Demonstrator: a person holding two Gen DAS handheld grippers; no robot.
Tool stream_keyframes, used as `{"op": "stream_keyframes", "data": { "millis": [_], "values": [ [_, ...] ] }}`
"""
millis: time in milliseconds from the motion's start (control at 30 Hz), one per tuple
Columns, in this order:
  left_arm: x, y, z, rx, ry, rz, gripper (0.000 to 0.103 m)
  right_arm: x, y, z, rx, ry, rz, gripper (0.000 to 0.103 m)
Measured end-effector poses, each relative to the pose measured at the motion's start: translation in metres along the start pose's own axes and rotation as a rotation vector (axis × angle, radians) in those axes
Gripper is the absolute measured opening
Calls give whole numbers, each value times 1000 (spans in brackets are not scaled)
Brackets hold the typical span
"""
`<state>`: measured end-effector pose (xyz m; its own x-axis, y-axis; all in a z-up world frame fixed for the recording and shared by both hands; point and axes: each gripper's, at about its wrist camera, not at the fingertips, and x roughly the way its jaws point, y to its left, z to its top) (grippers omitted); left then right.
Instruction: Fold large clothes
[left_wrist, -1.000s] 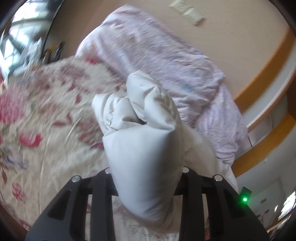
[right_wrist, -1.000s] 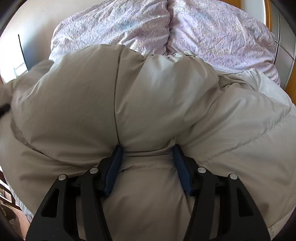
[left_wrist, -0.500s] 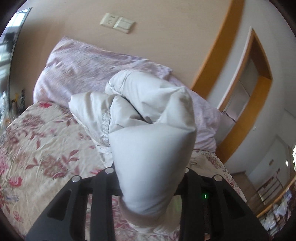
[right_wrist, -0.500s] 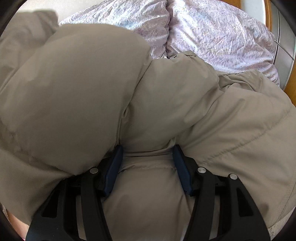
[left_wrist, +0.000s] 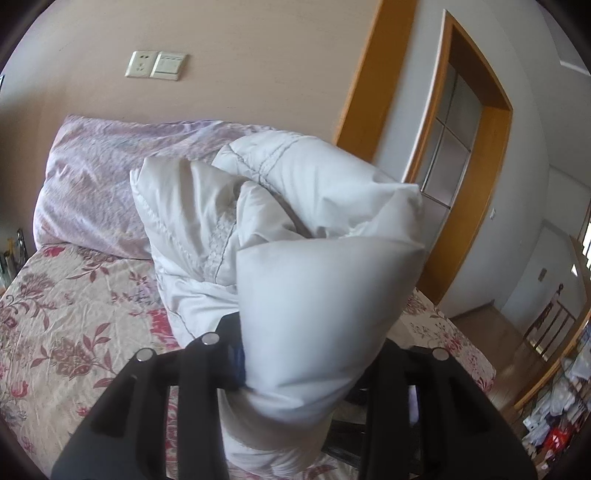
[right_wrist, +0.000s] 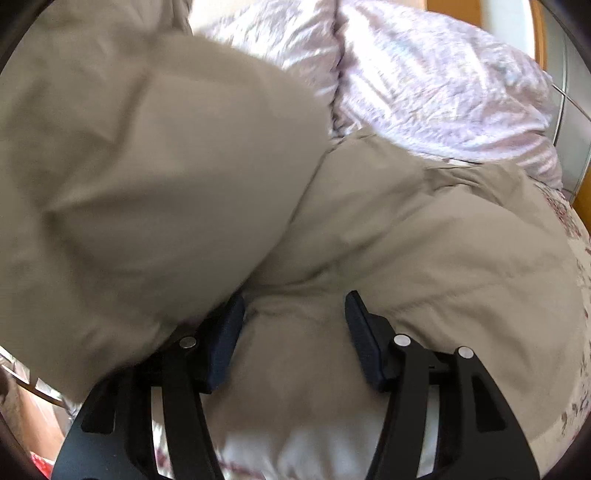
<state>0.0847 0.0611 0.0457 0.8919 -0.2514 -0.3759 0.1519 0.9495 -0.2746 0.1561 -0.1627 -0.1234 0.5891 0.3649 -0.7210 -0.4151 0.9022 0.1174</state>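
Both claws clamp the puffy off-white quilted down jacket (left_wrist: 310, 280): left gripper (left_wrist: 306, 369) nearly buried, right gripper (right_wrist: 295, 332) around a thick fold ahead. Carrying the raised bundle across evenly should keep edges aligned.

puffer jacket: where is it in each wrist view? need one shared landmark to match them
Left wrist: the puffer jacket fills the centre as a raised white bundle, clamped by the left gripper.
Right wrist: the jacket covers most of the frame, looking beige in shade, with the right gripper pinching a fold.
Shared landmark: the lilac pillows behind the jacket.
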Motion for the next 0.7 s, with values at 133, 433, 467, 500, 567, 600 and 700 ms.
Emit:
{"op": "stream_keyframes", "data": {
  "millis": [133,433,467,500,567,600,700],
  "values": [
    [10,-15,-1,6,17,-13,38,-36,-31,-10,65,-73,4,59],
    [38,-56,-8,30,76,-61,40,-63,-97,-28,175,-80,-89,59],
    [42,-61,-9,33,85,-69,41,-62,-103,-28,188,-78,-84,59],
    [46,-65,-11,37,94,-76,41,-63,-103,-30,194,-79,-75,59],
    [59,-76,-13,45,119,-94,41,-65,-104,-31,197,-82,-59,59],
    [62,-80,-14,49,128,-101,41,-67,-104,-33,192,-85,-62,59],
    [78,-96,-21,61,164,-128,41,-71,-106,-37,178,-100,-97,59]
  ]
}}
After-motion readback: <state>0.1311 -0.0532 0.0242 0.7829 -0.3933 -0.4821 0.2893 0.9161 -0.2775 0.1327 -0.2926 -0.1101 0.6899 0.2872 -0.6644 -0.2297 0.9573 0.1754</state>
